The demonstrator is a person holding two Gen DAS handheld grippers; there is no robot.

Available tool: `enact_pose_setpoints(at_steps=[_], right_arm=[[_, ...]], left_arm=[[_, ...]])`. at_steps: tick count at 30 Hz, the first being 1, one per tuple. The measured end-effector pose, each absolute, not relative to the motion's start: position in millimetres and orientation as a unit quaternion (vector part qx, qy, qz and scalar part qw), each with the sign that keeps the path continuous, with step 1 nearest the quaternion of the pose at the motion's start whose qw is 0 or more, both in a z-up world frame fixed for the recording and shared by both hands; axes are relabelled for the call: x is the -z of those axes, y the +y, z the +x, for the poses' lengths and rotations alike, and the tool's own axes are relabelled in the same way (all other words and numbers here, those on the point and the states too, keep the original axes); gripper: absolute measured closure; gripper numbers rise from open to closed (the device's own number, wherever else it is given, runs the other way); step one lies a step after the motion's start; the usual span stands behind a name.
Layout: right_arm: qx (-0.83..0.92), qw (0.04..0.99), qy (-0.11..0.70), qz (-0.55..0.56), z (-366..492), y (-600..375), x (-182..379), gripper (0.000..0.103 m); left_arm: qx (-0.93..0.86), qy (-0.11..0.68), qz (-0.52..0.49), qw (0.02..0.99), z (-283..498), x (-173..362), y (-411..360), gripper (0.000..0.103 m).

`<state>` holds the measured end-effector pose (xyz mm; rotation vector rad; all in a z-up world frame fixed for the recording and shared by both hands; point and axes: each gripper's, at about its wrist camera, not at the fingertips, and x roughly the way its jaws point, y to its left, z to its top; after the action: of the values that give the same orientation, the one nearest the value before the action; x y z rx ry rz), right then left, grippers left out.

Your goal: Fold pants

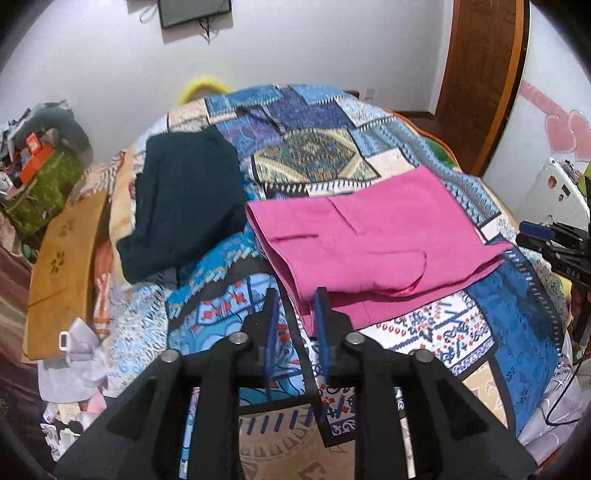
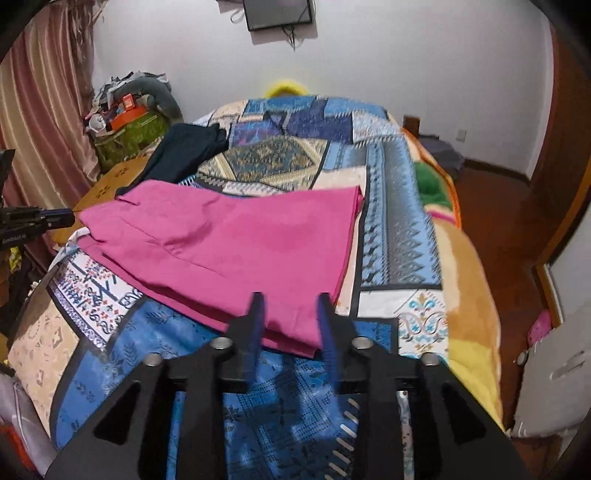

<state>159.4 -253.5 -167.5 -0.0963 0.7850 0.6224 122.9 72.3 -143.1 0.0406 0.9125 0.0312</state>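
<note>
Left wrist view looks down a bed (image 1: 509,310) covered by a patchwork quilt (image 1: 314,155) of blue, cream and white panels, which fills most of both pictures. On the quilt the pink pants (image 1: 373,240) lie folded into a flat, layered rectangle toward the near edge of the bed; a pocket seam shows on the top layer, and in the right wrist view the same pants (image 2: 236,243) stretch from the bed's left edge toward its middle. Beyond them, near the far left corner, a dark teal garment (image 1: 184,206) lies folded, close to the pants but apart from them. A wooden board (image 1: 62,266) runs along the bed's left edge, with a green box (image 1: 44,192) of clutter behind it. On the far wall hangs a dark screen (image 2: 279,13).

Left gripper (image 1: 297,295) hovers at the near left corner of the pants, its blue-padded fingers (image 1: 320,314) spread with nothing between them. Right gripper (image 2: 290,301) sits at the near right corner of the pants, fingers (image 2: 327,317) likewise parted, pink cloth visible in the gap but not pinched
</note>
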Motion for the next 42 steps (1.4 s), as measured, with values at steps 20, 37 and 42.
enact_pose_setpoints(at_steps=[20, 37, 42], right_arm=[[-0.38, 0.827, 0.38, -0.166, 158, -165, 191, 0.053], [-0.403, 0.837, 0.347, -0.131, 158, -162, 174, 0.098], [-0.403, 0.839, 0.341, -0.135, 152, -163, 173, 0.099]], left_arm=[[0.056, 0.468, 0.079, 0.878, 169, 165, 11, 0.032], [0.097, 0.473, 0.129, 0.866, 180, 187, -34, 0.091], [0.101, 0.455, 0.132, 0.875, 174, 176, -36, 0.095]])
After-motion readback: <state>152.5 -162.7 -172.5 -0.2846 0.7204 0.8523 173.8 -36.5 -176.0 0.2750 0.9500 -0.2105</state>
